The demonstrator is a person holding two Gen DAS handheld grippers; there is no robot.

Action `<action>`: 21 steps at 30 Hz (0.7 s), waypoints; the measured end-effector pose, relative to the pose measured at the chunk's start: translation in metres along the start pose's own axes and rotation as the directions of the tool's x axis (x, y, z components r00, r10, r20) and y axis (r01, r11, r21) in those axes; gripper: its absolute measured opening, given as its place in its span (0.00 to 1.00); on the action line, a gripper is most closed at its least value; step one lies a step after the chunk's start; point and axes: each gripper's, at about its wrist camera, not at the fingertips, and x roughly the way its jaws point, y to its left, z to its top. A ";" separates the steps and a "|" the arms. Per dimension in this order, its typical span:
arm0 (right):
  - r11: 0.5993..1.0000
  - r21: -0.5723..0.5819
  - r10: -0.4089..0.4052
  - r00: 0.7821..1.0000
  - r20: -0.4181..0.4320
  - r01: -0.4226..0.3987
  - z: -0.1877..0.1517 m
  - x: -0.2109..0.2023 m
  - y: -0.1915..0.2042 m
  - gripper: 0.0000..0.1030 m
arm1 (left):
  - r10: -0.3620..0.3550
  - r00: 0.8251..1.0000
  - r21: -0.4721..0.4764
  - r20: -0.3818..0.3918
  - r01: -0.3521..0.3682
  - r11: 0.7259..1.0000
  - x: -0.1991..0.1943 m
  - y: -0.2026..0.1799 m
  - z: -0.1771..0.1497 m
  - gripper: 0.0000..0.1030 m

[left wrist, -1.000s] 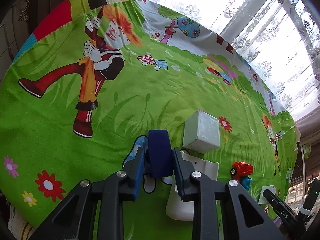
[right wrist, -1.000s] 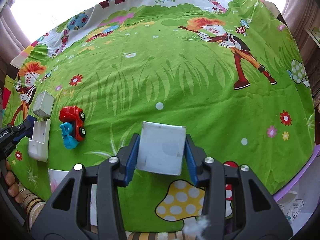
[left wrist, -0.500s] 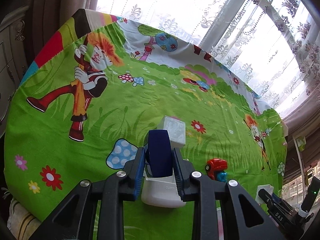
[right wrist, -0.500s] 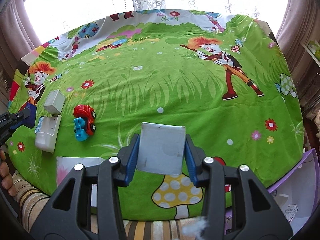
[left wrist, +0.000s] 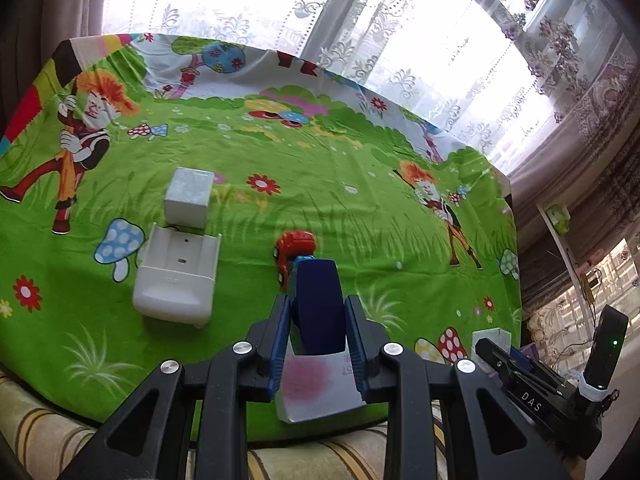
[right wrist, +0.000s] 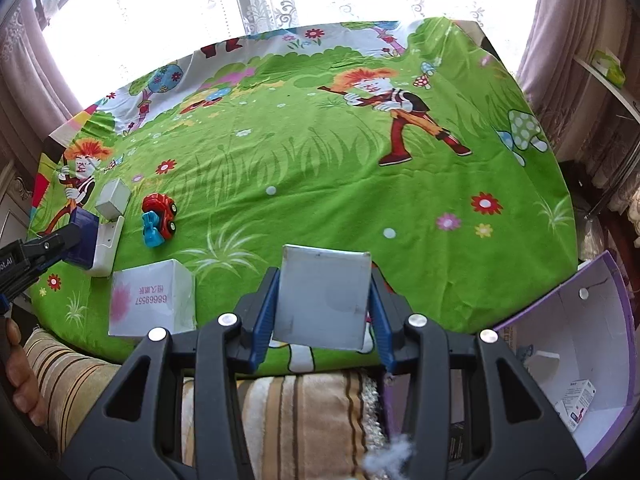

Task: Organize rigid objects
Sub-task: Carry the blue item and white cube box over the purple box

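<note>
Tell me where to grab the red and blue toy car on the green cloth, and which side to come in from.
Grip the toy car across its two wheeled flanks, at the red cab, coming down from above. It stands on its wheels, clear of the white holder and the printed box, so both flanks are probably free. Both grippers are full now: left gripper, right gripper.

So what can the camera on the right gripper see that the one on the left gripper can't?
Only the right wrist view shows the open purple box beside the bed, small cartons inside it, and the grey-white box clamped in the right gripper.

Only the left wrist view shows the dark blue block front-on, clamped in the left gripper, plus the wide lace-curtained window.

Both show the green cartoon sheet, red toy car, small grey cube, white holder and pink-printed box.
</note>
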 end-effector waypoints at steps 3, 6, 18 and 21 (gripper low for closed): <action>1.000 0.019 -0.012 1.000 0.004 0.012 -0.007 -0.009 -0.017 0.45 | -0.028 0.999 0.039 -0.025 0.029 0.999 0.002 -0.022 -0.011 0.28; 0.999 0.038 -0.029 1.000 0.005 0.028 -0.015 -0.017 -0.035 0.45 | -0.061 0.997 0.065 -0.044 0.064 0.996 0.000 -0.040 -0.020 0.28; 0.984 0.135 -0.115 0.993 -0.020 0.117 -0.045 -0.038 -0.111 0.45 | -0.186 0.967 0.160 -0.173 0.214 0.964 0.001 -0.113 -0.059 0.28; 0.980 0.153 -0.129 0.991 -0.019 0.130 -0.050 -0.044 -0.125 0.45 | -0.218 0.951 0.180 -0.218 0.258 0.949 0.003 -0.133 -0.072 0.28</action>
